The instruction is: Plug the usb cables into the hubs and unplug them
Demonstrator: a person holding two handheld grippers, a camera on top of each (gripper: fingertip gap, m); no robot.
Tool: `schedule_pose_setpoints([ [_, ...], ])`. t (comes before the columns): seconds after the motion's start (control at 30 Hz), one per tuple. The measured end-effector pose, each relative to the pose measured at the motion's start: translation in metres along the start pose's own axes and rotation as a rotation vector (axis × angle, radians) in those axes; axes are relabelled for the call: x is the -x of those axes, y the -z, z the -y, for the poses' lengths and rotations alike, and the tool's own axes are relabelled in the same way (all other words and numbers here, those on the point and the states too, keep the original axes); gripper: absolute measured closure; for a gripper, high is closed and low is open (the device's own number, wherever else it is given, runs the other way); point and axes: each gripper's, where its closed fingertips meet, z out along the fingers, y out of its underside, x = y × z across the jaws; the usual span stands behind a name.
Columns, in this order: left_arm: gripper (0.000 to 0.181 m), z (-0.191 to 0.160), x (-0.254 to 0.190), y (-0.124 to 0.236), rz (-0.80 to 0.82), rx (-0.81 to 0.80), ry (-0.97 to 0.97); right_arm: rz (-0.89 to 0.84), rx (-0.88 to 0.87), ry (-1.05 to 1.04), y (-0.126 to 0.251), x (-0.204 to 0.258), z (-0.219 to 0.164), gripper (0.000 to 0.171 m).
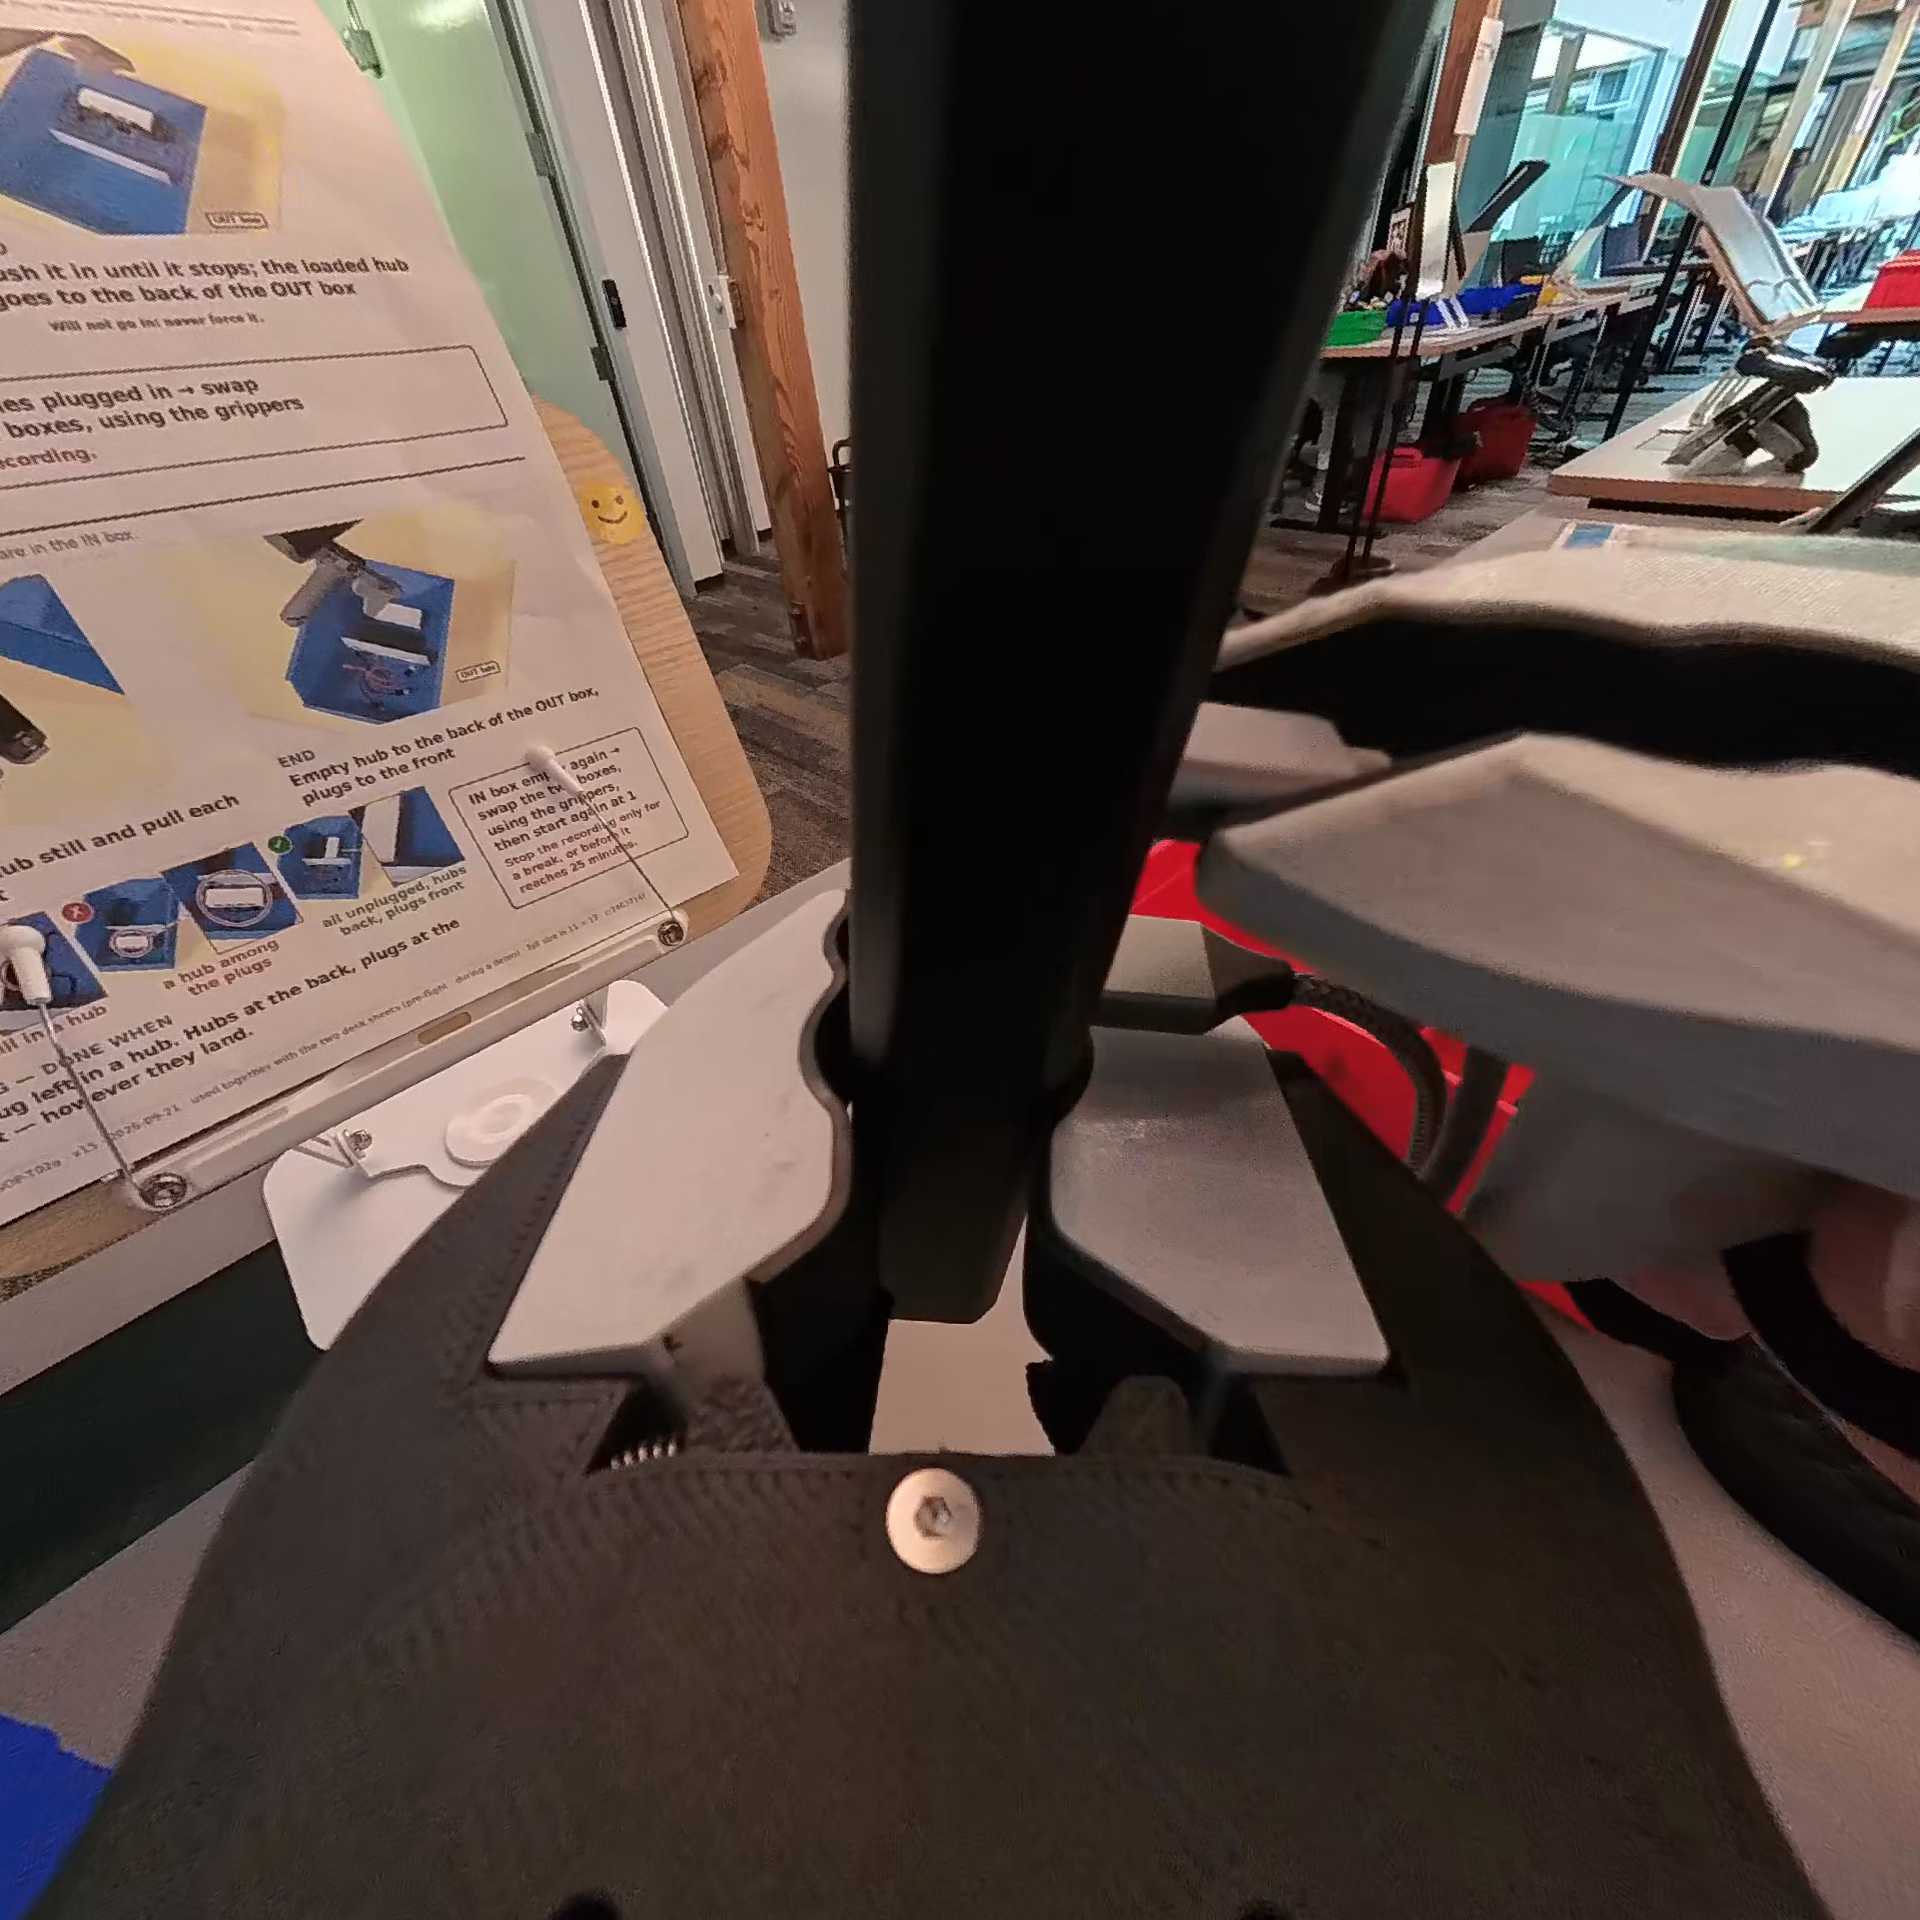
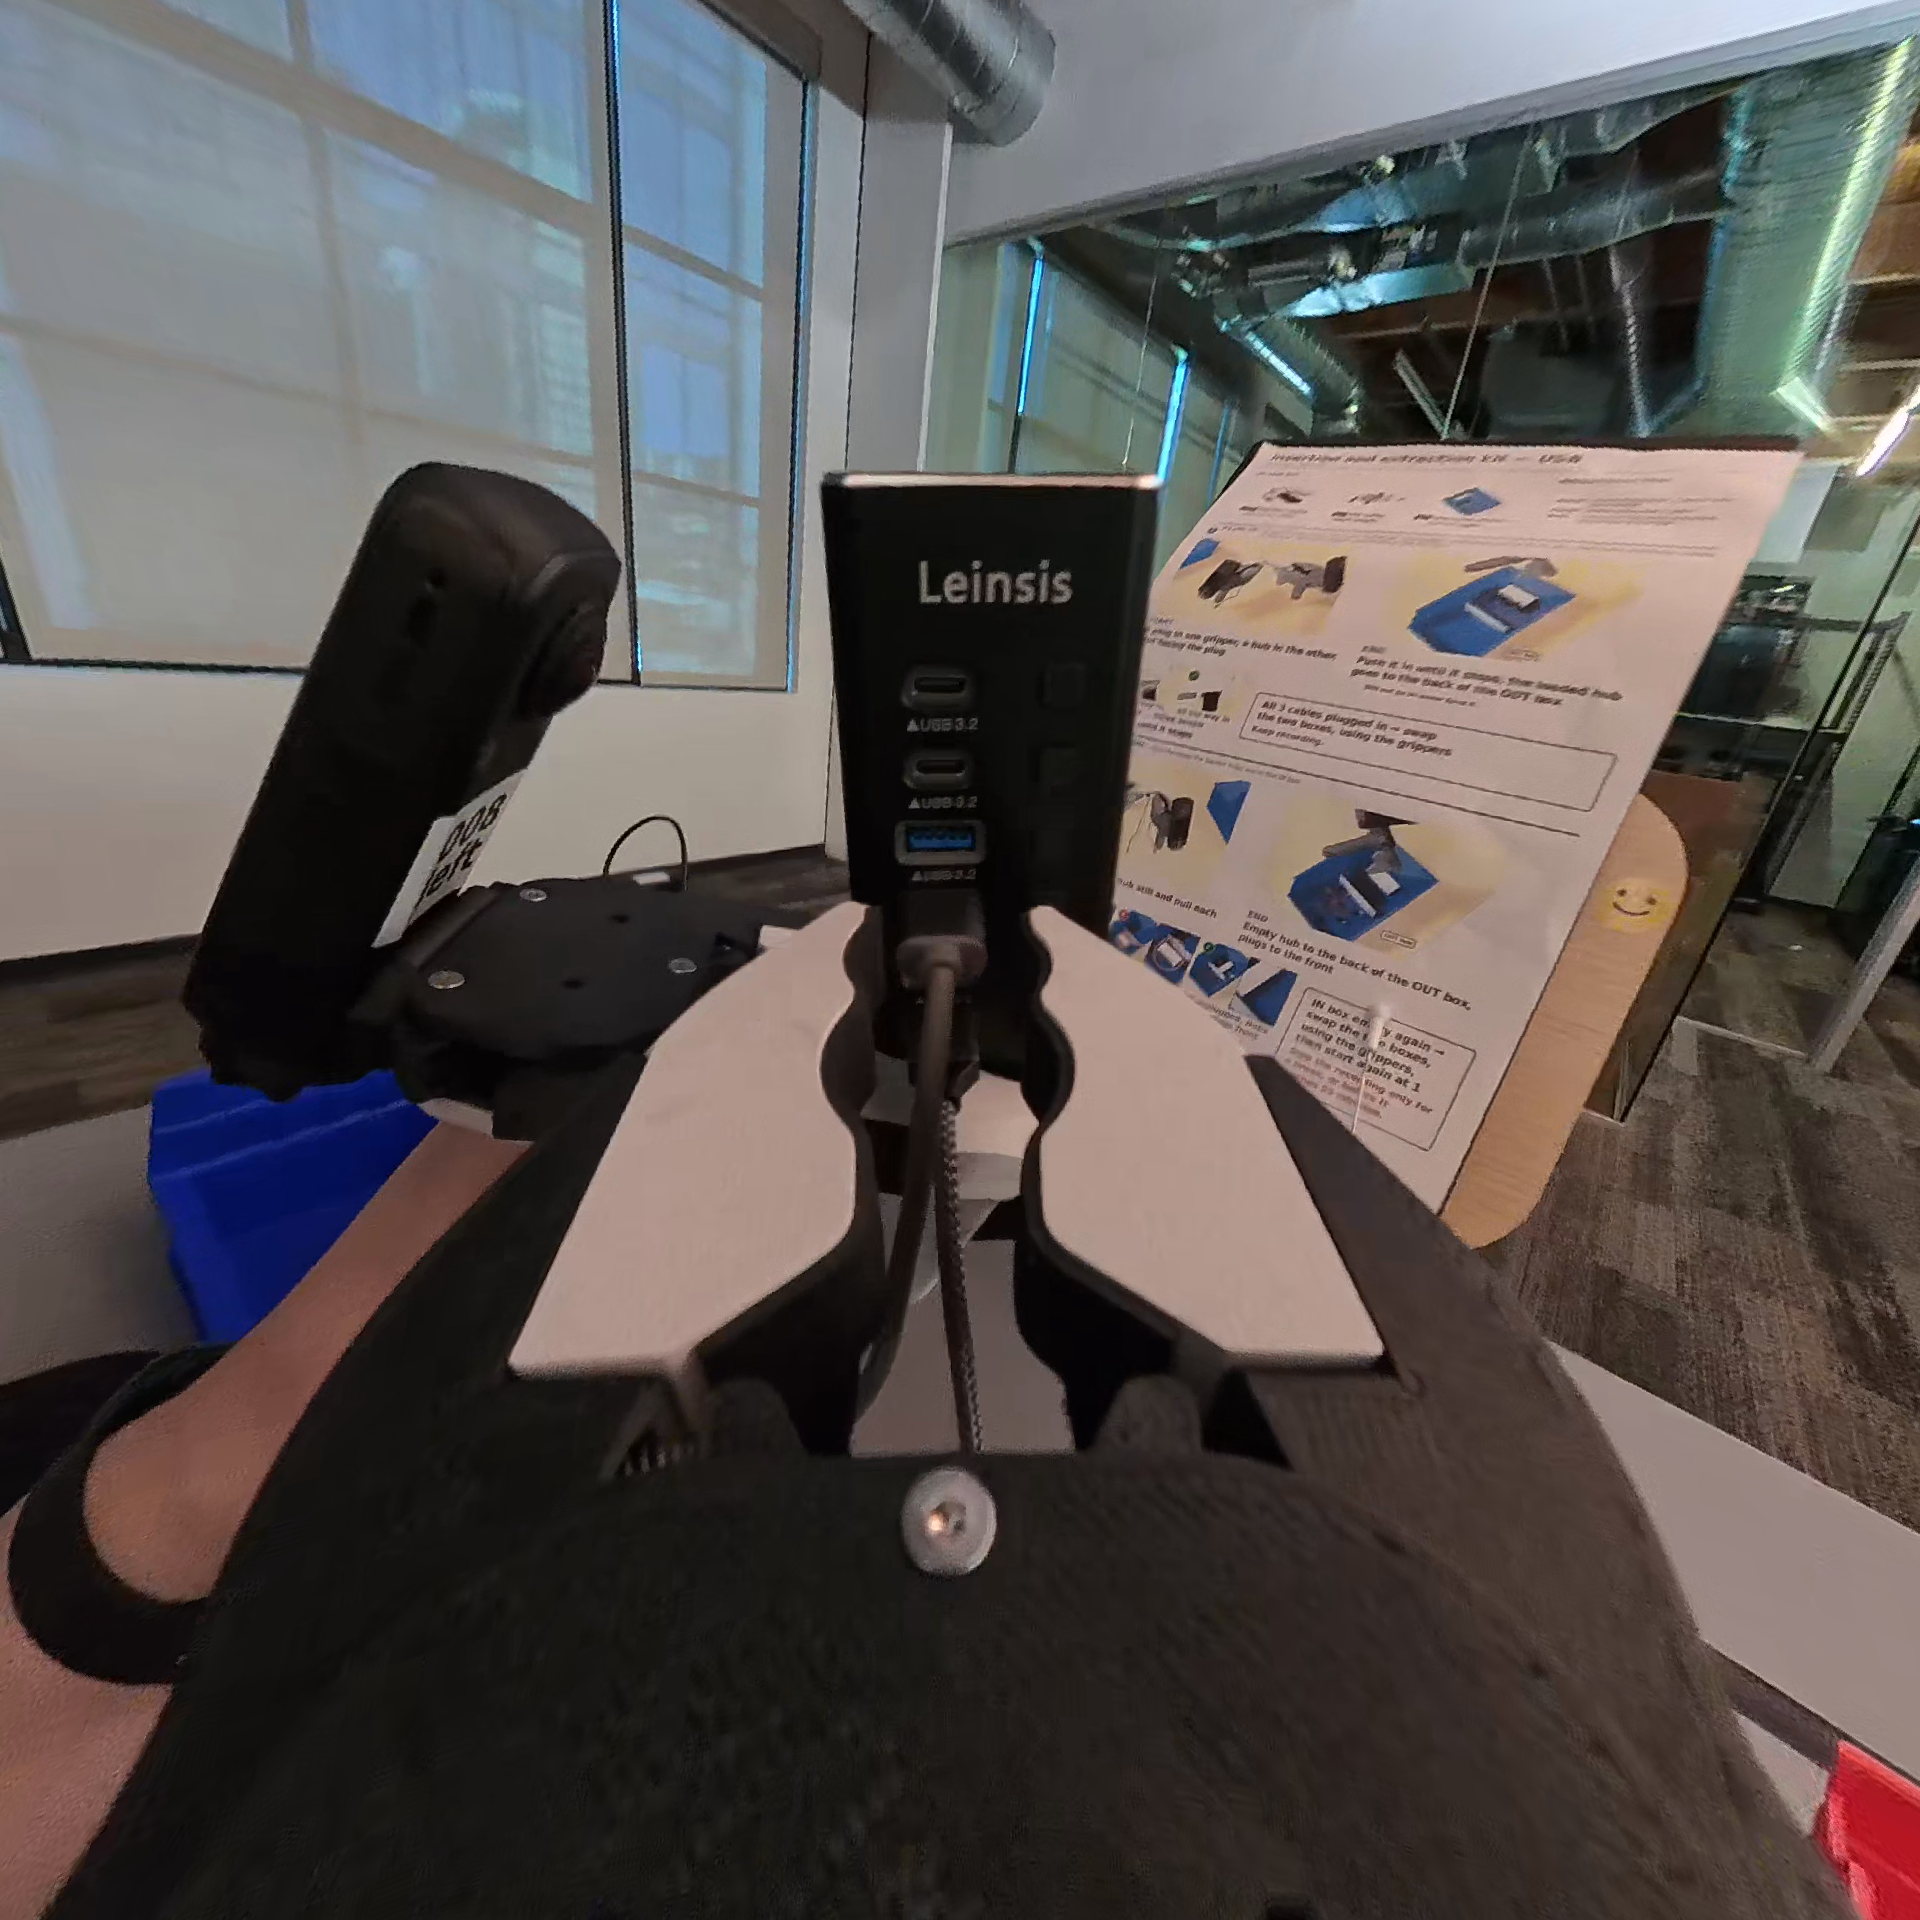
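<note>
— What have you got in the left gripper [image 1: 951,1049]?

— The black USB hub [image 1: 1081,520]. My left fingers [image 1: 717,1132] are closed onto its lower end, and its body runs up toward twelve o'clock, filling the middle of the left wrist view.

— And the right gripper [image 2: 951,997]?

— Its fingers [image 2: 717,1153] sit close either side of the black USB plug [image 2: 940,935]. I think they are pinching it, but the contact is hidden by the plug itself, so I cannot tell for sure. The plug is at the hub's [image 2: 987,675] lowest port, just under the blue one, and its braided cable [image 2: 961,1288] trails back toward six o'clock between my fingers.

— Anything around you?

— The instruction sheet [image 2: 1434,790] stands on its board at two o'clock in the right wrist view, a blue bin [image 2: 260,1184] at nine o'clock, and a red bin [image 1: 1340,1049] shows behind the hub in the left one
</note>
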Motion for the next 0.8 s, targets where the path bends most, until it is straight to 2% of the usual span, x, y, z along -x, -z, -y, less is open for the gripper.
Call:
schedule_pose_setpoints([
  [0.1, 0.15, 0.001, -0.001, 0.001, -0.004, -0.004, 0.004, -0.017, -0.019, 0.029, -0.001, 0.001, 0.002, 0.153],
  [0.3, 0.15, 0.002, 0.001, 0.001, 0.007, -0.019, 0.024, -0.004, -0.015, -0.019, -0.001, 0.002, 0.001, 0.153],
  [0.5, 0.149, 0.002, 0.006, 0.003, -0.018, -0.024, 0.039, -0.106, -0.017, 0.074, -0.005, 0.005, 0.0, 0.153],
  [0.67, 0.15, 0.005, 0.002, 0.007, -0.054, -0.029, 0.046, 0.028, -0.017, 0.001, -0.003, 0.01, 0.004, 0.153],
  [0.73, 0.15, 0.001, 0.007, 0.002, -0.001, -0.014, 0.045, -0.011, -0.009, -0.059, -0.004, 0.005, -0.001, 0.154],
  [0.8, 0.149, -0.005, 0.008, -0.003, -0.023, 0.002, 0.083, -0.103, 0.01, 0.019, -0.007, 0.001, -0.007, 0.153],
])
